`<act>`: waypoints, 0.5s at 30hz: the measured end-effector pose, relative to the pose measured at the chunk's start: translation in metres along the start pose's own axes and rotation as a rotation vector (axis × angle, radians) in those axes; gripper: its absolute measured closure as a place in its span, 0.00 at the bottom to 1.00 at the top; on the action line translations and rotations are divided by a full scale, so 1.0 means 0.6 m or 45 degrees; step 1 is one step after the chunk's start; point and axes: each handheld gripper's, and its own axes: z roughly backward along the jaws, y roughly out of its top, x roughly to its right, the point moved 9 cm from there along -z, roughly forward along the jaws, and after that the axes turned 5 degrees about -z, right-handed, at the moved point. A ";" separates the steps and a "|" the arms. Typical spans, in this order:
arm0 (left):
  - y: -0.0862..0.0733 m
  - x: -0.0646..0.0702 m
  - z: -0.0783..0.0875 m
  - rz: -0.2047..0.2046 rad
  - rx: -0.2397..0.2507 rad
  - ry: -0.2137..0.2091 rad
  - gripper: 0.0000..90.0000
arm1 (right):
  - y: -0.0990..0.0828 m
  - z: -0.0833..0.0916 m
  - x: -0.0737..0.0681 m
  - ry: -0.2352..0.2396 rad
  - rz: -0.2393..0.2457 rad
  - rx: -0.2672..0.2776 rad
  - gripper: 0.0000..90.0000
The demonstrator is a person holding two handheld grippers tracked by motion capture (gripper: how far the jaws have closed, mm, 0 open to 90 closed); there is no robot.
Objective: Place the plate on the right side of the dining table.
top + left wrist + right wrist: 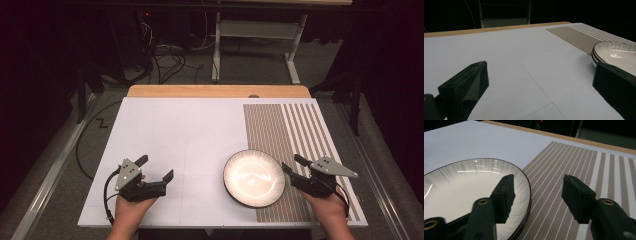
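Observation:
A shallow white plate (254, 177) with a thin dark rim lies at the near left edge of a brown striped placemat (280, 125). My right gripper (291, 163) is at the plate's right side. In the right gripper view my right gripper (539, 181) is open: one jaw hangs over the inside of the plate (461, 187), the other over the placemat (574, 160). The rim lies between them, and neither pad touches it. My left gripper (156, 167) is open over the bare white table, well left of the plate. Nothing is between the jaws of my left gripper (541, 72).
The white table top (175, 135) has a wooden strip (215, 91) along its far edge. Beyond it are a dark floor, cables and a metal frame (260, 30). In the left gripper view the plate (616, 53) shows two stacked rim lines.

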 end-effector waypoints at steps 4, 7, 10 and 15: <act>0.000 0.001 -0.001 0.003 0.000 -0.004 0.01 | 0.005 -0.006 0.001 0.021 0.014 -0.018 0.63; -0.001 0.001 -0.001 0.001 -0.003 -0.006 0.01 | 0.010 -0.011 -0.001 0.024 0.037 -0.026 0.68; 0.001 0.001 0.000 0.006 0.005 -0.005 0.01 | 0.008 -0.018 -0.004 0.064 0.043 -0.067 0.74; 0.001 0.000 0.001 0.009 0.008 -0.001 0.01 | 0.002 -0.015 -0.003 0.115 0.038 -0.126 0.86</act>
